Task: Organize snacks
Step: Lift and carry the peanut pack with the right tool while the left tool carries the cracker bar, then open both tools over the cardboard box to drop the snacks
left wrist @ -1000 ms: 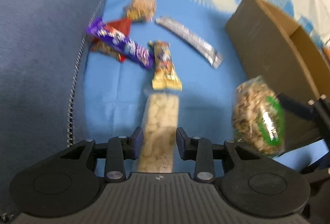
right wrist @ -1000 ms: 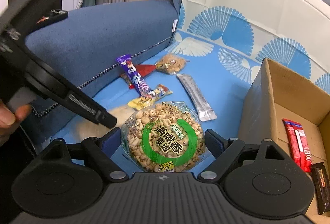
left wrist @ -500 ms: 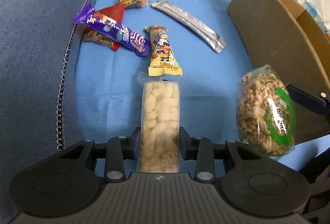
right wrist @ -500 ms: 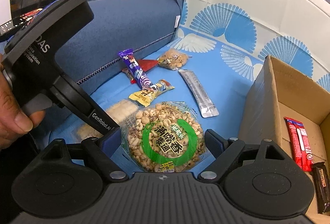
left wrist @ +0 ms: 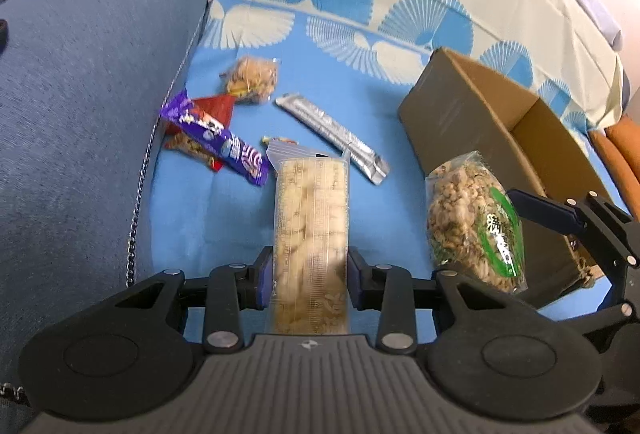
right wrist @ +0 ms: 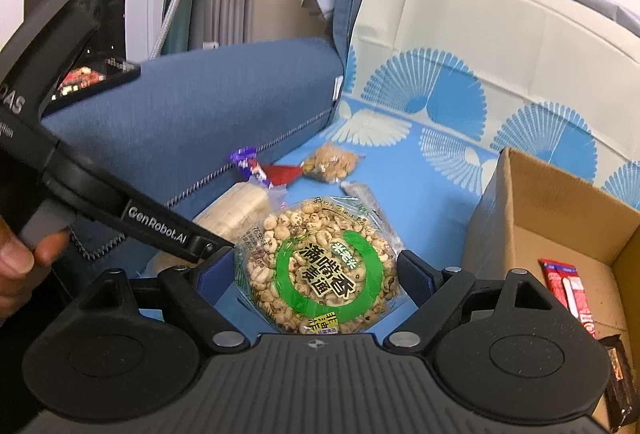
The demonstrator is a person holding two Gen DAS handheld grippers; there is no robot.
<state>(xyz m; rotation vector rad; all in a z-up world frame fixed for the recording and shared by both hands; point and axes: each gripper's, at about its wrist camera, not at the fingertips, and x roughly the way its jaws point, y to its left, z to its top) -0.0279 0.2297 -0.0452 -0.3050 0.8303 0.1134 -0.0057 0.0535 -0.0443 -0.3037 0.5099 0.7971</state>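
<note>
Blue sofa seat (left wrist: 224, 218) | left hand-held gripper (left wrist: 310, 274) clamping cracker pack (left wrist: 310, 218), now lifted clear | right hand-held gripper (right wrist: 316, 276) gripping puffed-grain bag (right wrist: 320, 270) | both ready for the box (right wrist: 560, 234)

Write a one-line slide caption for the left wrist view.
Left gripper lifts a clear cracker pack over loose snacks while the right gripper holds a round puffed-grain pack beside the cardboard box.

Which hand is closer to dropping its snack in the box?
Probably the right. The right hand-held gripper holds the round puffed-grain pack right beside the cardboard box. The left hand-held gripper, holding the cracker pack, sits farther away.
</note>
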